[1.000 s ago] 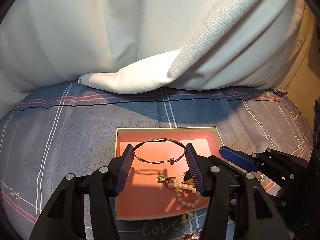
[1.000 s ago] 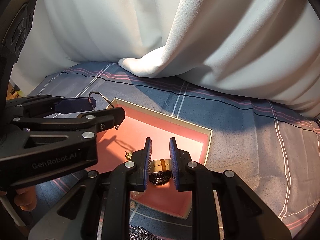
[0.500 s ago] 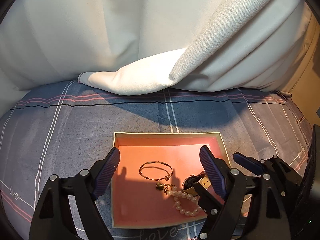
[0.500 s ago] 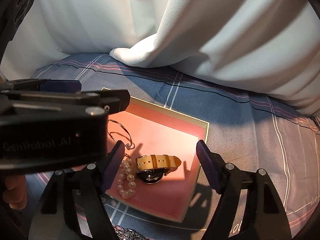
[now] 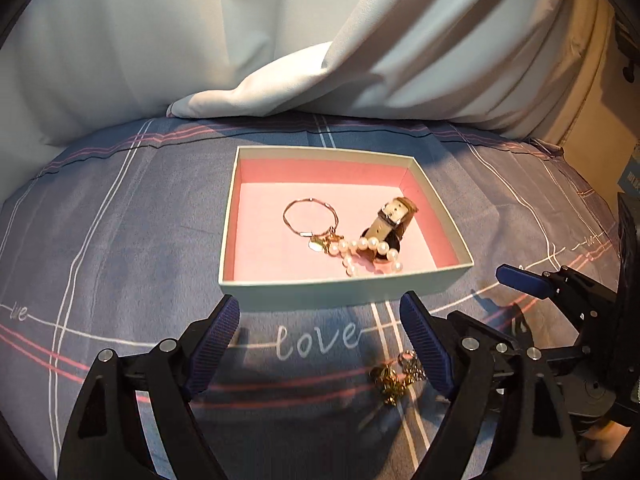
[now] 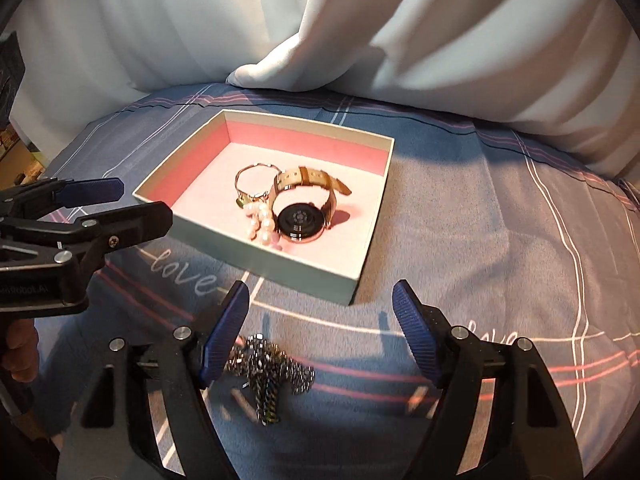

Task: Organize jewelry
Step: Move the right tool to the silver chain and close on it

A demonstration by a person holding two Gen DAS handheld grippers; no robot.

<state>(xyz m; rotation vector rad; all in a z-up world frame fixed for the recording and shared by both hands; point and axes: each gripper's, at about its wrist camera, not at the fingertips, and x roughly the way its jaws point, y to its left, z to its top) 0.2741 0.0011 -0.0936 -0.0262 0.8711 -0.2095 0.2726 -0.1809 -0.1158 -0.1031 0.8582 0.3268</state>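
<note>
Both tongs are spread wide and holding nothing. Left gripper [image 5: 320, 344] hovers over the blue plaid bedsheet [image 5: 120, 240], just in front of the near wall of the jewelry box [image 5: 344, 286], right above the white "love" lettering [image 5: 318, 340] stitched into the fabric.

Going left to right inside that pink-lined box: a thin gold bangle [image 5: 310, 216] lies flat toward the middle, a little charm hanging at its near edge. Touching that is a pearl bracelet [image 5: 362, 252], which curls toward the front wall. Next over, the watch [image 5: 390, 222] with a tan strap sits on its side, the pearls draped against its dark case. From the right wrist view you can see the watch's round case back [image 6: 301, 219] facing the camera, strap looped above it, pearls bunched on its left.

Outside the box, on the sheet, a small gold chain piece [image 5: 394, 380] sits just inside the left gripper's right finger. In the right view a dark sparkly chain heap [image 6: 268, 368] lies beside the left fingertip of the right gripper [image 6: 320, 328], which also hangs over the sheet in front of the box's near corner.

White curtain [image 5: 240, 40] drapes down behind everything, its hem resting on the sheet.
</note>
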